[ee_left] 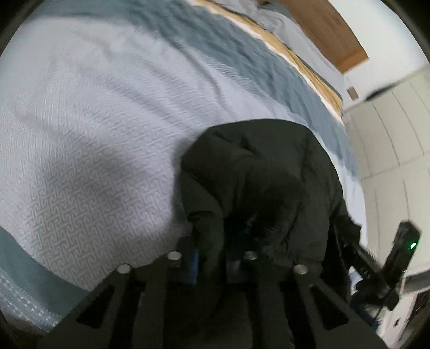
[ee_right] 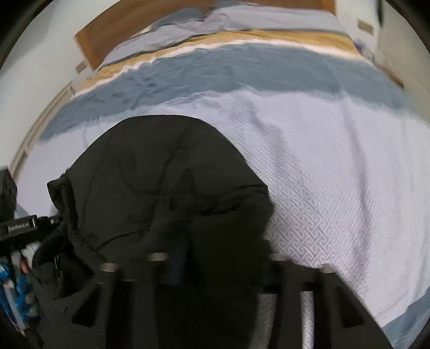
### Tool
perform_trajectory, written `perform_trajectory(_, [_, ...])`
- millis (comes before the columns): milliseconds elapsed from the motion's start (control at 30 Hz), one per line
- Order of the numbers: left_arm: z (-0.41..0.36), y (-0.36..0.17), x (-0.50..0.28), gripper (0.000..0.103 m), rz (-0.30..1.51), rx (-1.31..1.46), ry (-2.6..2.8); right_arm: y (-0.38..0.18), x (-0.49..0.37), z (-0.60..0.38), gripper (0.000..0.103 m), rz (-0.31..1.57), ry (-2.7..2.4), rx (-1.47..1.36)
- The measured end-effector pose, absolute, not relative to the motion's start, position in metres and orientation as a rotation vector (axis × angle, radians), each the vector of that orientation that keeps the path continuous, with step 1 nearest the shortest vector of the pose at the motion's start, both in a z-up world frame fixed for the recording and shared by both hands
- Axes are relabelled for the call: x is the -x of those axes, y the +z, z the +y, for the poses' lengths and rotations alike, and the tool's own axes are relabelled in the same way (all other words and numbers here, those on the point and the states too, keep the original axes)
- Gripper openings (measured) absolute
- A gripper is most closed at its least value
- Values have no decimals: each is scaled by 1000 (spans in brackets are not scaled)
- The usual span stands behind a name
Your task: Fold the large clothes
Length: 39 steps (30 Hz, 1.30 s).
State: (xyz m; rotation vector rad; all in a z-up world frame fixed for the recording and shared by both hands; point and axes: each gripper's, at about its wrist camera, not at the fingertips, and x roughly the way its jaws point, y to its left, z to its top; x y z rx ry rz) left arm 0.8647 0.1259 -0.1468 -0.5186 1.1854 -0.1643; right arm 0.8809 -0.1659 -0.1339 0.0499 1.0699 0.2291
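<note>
Both tools, left tool [ee_left: 212, 261] and right tool [ee_right: 215, 264], pinch the black jacket [ee_right: 172, 177] low in frame; you've bunched it on the bed [ee_right: 336, 166], folding barely begun.

The bed [ee_left: 88, 128] lies wide and bare across the left and centre of the left wrist view, with only flat patterned cover there. The black jacket [ee_left: 258, 174] bulks up in the lower centre, directly ahead of the left tool [ee_left: 215, 257]. In the right wrist view the open cover fills the right half, while the jacket blocks the lower left. A wooden headboard [ee_right: 126, 24] closes off the top, and pillows [ee_right: 242, 18] lie just below it.
</note>
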Motion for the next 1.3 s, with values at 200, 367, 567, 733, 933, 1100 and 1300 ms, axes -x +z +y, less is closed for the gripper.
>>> perform_trajectory(200, [122,-114,-843,6,1130,470,-192,-98,-850,-136,16,985,266,158])
perform_trajectory(367, [135,-85,-804,6,1079,490,-216,-51,-798,-125,15,872,346,295])
perform_trajectory(567, [156,-56,-737,6,1023,521,-270,-5,-711,-110,15,767,421,469])
perform_trajectory(733, [165,-43,-665,6,1033,497,-299,12,-644,-112,15,728,443,498])
perform_trajectory(933, [177,-47,-594,3,1049,453,-293,15,-570,-126,16,700,447,491])
perform_trajectory(1100, [183,-77,-559,1,1120,385,-230,-24,-538,-139,17,741,419,486])
perform_trajectory(1300, [192,-76,-533,1,1151,347,-221,-66,-517,-147,39,788,407,474])
